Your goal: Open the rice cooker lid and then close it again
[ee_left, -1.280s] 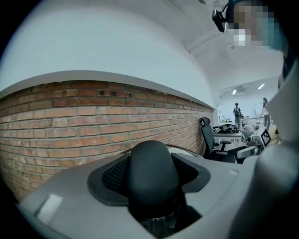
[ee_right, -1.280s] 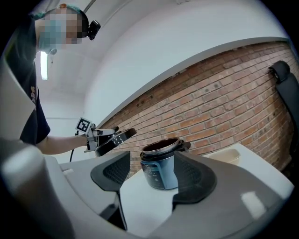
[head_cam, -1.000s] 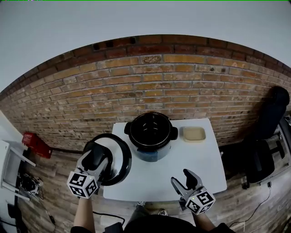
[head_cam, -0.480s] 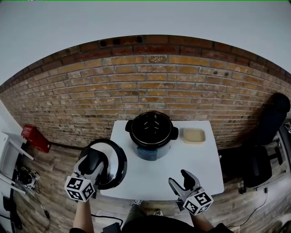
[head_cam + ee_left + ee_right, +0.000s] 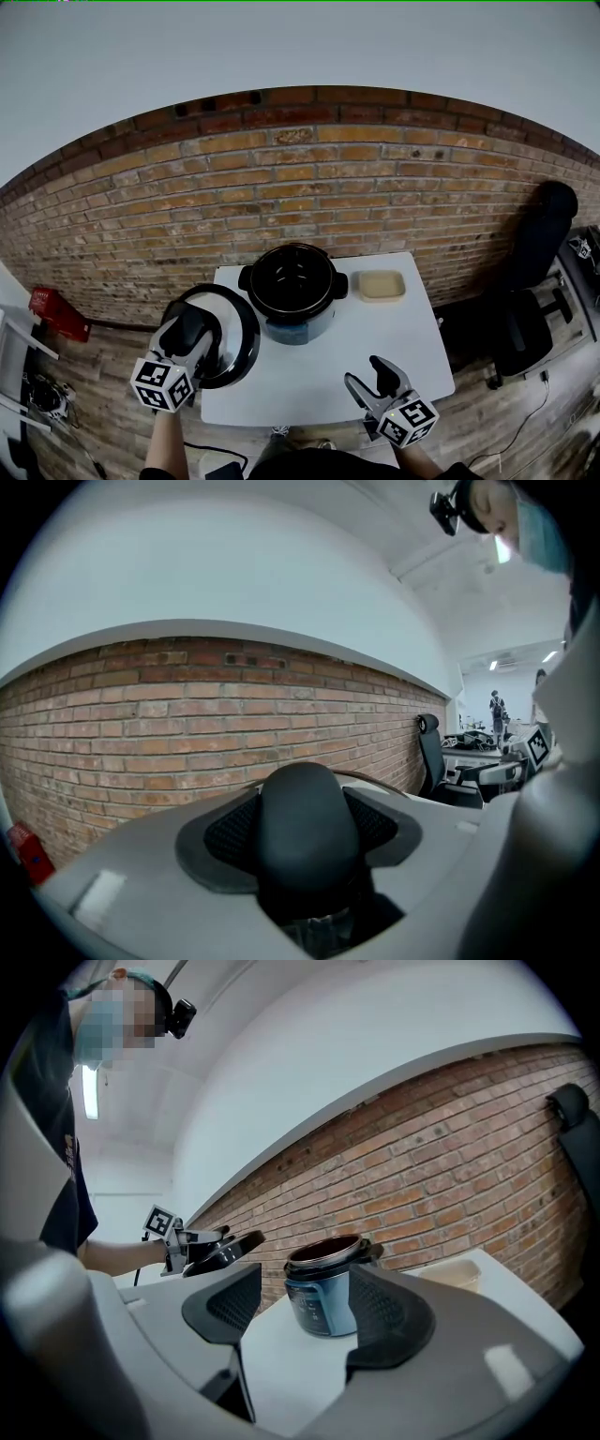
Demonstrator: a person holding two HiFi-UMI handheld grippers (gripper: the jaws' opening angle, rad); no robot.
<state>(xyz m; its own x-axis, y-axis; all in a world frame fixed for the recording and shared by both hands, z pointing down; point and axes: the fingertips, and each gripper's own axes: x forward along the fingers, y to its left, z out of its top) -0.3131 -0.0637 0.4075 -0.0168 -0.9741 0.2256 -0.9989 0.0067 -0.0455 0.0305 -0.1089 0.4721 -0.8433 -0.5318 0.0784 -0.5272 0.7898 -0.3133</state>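
The left gripper (image 5: 192, 328) is clamped on the knob (image 5: 305, 832) of the rice cooker lid (image 5: 240, 337), which is held slightly tilted over the left edge of the table (image 5: 394, 328). The open rice cooker (image 5: 292, 305) lies just right of the lid and slightly beyond it, so closing calls for a rightward carry by the left hand. The right gripper (image 5: 370, 373) hovers spread and empty, nearer the person

no readable text; print on rice cooker (image 5: 322, 1290) panel too small.
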